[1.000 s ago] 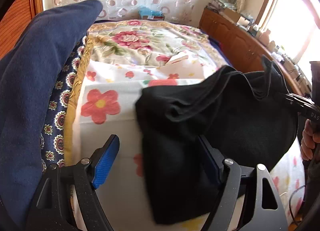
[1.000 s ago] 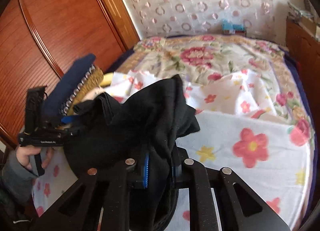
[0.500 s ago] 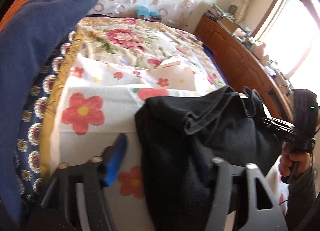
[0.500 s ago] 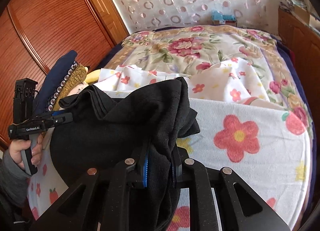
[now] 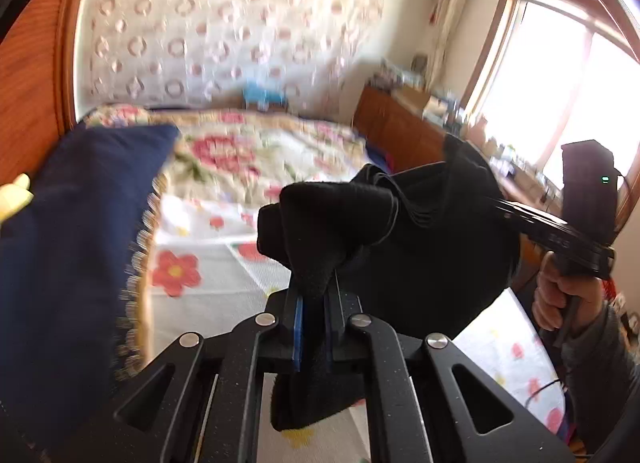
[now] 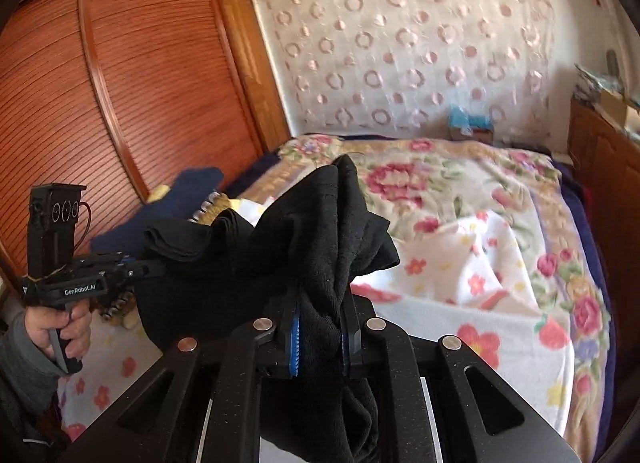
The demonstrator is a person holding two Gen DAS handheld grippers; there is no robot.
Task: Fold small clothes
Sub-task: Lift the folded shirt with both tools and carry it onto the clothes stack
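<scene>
From my left wrist camera I count one navy cushion at nine o'clock, then my left gripper, whose jaws have just been closing and now pinch a bunched edge of the one black garment at centre. At three o'clock my right gripper clamps the garment's other end, with the right hand on its grip. So two grippers hold one garment, slung between them above the one floral bedspread. The right wrist camera shows those jaws nearly closed on thick black folds.
</scene>
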